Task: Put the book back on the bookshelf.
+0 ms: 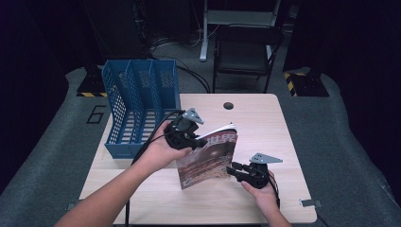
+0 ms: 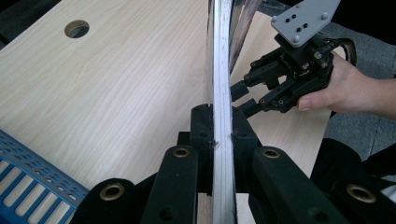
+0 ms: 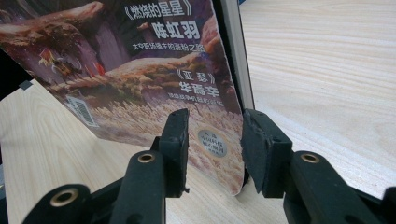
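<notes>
A magazine (image 1: 208,158) with a brown illustrated cover stands upright on its lower edge on the wooden table (image 1: 265,127), leaning a little. My left gripper (image 1: 198,143) is shut on its upper left part; in the left gripper view the pads (image 2: 201,130) press both sides of the thin magazine (image 2: 222,70). My right gripper (image 1: 234,169) sits at the magazine's lower right edge. In the right gripper view its jaws (image 3: 215,140) stand open, one in front of the cover (image 3: 140,70) and one behind the edge, with a gap on each side. That gripper (image 2: 243,98) also appears beyond the magazine in the left gripper view.
A blue three-slot file rack (image 1: 139,94) stands at the table's back left, close behind my left hand; its mesh wall (image 2: 28,186) is at the left gripper view's lower left. A cable hole (image 1: 228,105) marks the table's far edge. A black chair (image 1: 246,52) stands beyond it.
</notes>
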`<action>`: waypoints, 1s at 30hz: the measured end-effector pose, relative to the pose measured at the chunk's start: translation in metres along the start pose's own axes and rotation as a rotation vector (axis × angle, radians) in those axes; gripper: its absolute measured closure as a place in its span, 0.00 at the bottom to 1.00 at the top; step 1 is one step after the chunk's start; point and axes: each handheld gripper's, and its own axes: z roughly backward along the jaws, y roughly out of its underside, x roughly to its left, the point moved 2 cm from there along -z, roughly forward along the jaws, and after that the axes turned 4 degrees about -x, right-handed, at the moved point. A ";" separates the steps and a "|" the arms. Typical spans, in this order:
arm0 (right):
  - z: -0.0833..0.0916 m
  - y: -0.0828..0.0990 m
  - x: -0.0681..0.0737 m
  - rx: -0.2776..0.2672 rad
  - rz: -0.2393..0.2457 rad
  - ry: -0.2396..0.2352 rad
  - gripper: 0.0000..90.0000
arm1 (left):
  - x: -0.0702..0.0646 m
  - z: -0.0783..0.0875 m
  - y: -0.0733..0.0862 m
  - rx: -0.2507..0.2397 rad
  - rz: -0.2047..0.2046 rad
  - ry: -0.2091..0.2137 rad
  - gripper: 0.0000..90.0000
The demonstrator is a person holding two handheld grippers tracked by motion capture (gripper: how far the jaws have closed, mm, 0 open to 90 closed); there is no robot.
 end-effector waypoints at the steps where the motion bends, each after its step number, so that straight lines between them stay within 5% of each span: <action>1: 0.000 0.000 0.000 0.000 0.000 0.002 0.68 | 0.001 0.000 -0.001 0.005 -0.004 -0.007 0.93; 30: 0.001 0.000 -0.002 0.001 -0.015 -0.006 0.64 | 0.009 0.016 -0.014 -0.014 0.007 -0.017 0.93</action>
